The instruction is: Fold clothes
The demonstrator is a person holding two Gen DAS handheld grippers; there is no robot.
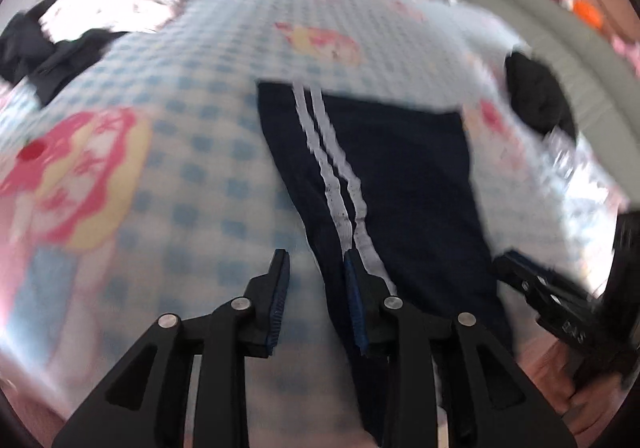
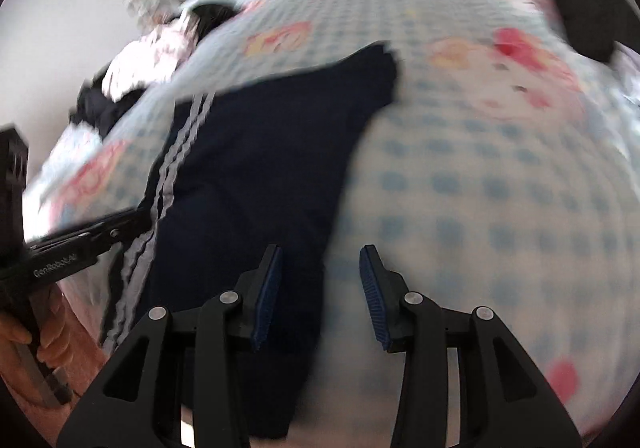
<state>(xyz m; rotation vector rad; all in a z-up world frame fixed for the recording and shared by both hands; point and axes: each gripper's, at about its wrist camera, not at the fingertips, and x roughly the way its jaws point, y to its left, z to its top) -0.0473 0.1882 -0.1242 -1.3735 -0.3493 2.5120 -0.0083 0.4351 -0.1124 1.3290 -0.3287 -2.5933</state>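
Navy striped trousers point(image 1: 400, 175) flat on checked bedsheet point(image 1: 192, 127); left gripper point(image 1: 316, 288) spread, empty; right gripper point(image 2: 320, 280) spread, empty

Pictured: dark navy trousers point(image 1: 400, 175) striped with two white lines, on a bedsheet point(image 1: 208, 119) checked pale blue and white and printed with pink-and-yellow cartoon motifs; black and pink-white garments point(image 1: 100, 7) heaped beyond; gripper pads point(image 2: 267, 288) ribbed blue.

a bed point(image 2: 480, 175) under a blue-checked cartoon sheet fills the room; pale wall point(image 2: 72, 7) behind; daylight beyond.
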